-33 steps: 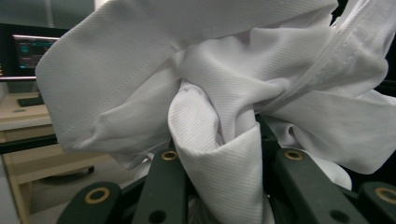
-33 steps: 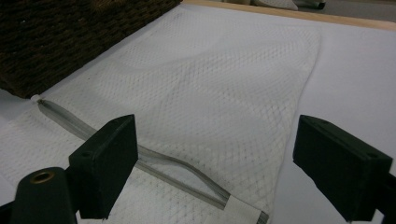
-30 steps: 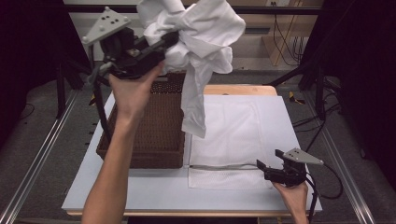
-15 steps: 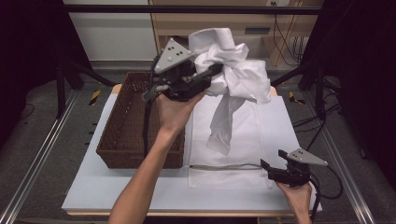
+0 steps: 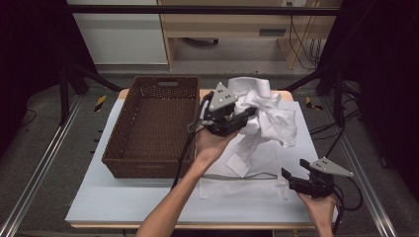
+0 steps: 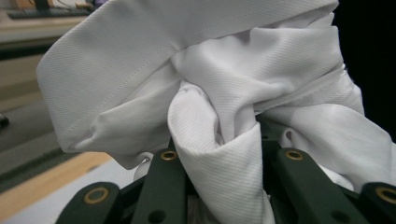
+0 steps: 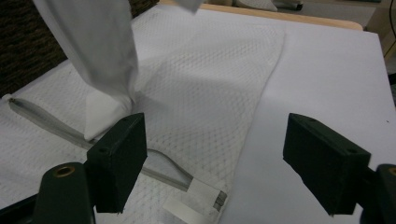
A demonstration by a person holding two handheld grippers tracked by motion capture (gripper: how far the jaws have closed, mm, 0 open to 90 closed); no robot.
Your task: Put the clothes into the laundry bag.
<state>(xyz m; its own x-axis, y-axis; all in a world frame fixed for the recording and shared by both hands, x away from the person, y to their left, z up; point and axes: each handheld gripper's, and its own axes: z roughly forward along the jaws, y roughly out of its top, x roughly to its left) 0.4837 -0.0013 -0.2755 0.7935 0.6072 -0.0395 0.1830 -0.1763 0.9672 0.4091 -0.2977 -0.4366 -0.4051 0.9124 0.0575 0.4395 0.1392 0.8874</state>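
The white shirt (image 5: 262,111) is a crumpled bundle of finely ribbed cloth with stitched hems, twisted into thick folds where it is gripped. The left gripper (image 5: 232,121) pinches a knot of it between its jaws, as the left gripper view shows, with cloth bulging up between the two black arms (image 6: 219,154). The bundle hangs above the middle of the table (image 5: 113,202), just right of the basket, and one loose end trails down until its tip rests on the mesh laundry bag (image 5: 247,185).

That bag lies flat on the white tabletop, a white pouch with a diamond-textured weave and a grey zip (image 7: 42,121) running along its near side. From the right gripper view the zip looks parted near its end; I cannot tell whether anything is inside.

The brown wicker basket (image 5: 153,128) sits at the left of the table, and its woven floor is bare.

The right gripper (image 5: 302,181) hovers low at the bag's near right corner, jaws spread wide, having just been narrowing a little, with only the bag's corner below the gap.
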